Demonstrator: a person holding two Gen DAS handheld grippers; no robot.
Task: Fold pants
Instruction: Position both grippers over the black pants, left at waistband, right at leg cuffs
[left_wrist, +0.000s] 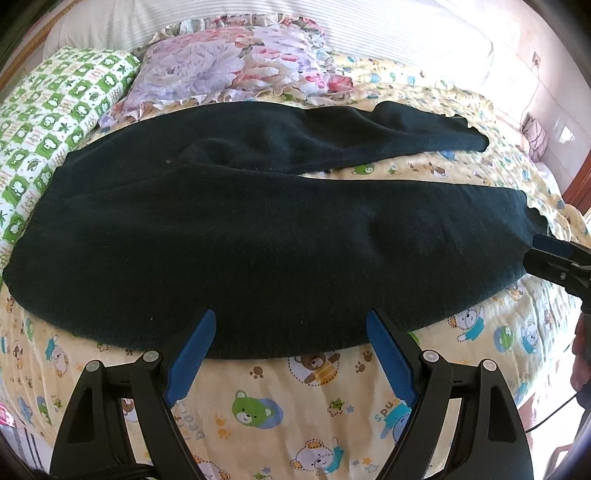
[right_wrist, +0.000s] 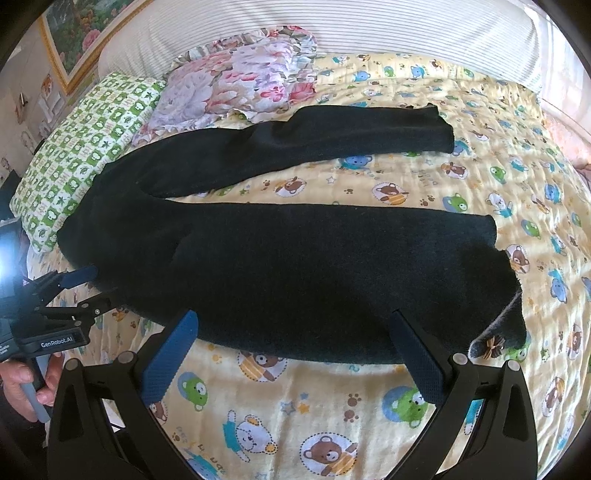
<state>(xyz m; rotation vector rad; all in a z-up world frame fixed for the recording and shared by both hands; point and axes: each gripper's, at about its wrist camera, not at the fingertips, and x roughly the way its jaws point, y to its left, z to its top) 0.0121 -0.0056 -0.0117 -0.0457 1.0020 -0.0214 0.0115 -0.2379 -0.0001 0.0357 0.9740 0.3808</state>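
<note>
So the black pants (left_wrist: 258, 236) are lying flat across the bed (left_wrist: 295, 406), on the yellow teddy-bear sheet, legs spread in a V, with the waist end toward the green checked pillow (left_wrist: 55, 122) and the floral pillow (left_wrist: 229, 62) just behind. We've got the left gripper (left_wrist: 291, 325) low at the near edge of the fabric, jaws wide, tips just over the hem with nothing pinched. The right gripper (right_wrist: 295, 325) is the same deal further along the near leg, jaws wide, tips over the pants' edge, not gripping anything.
</note>
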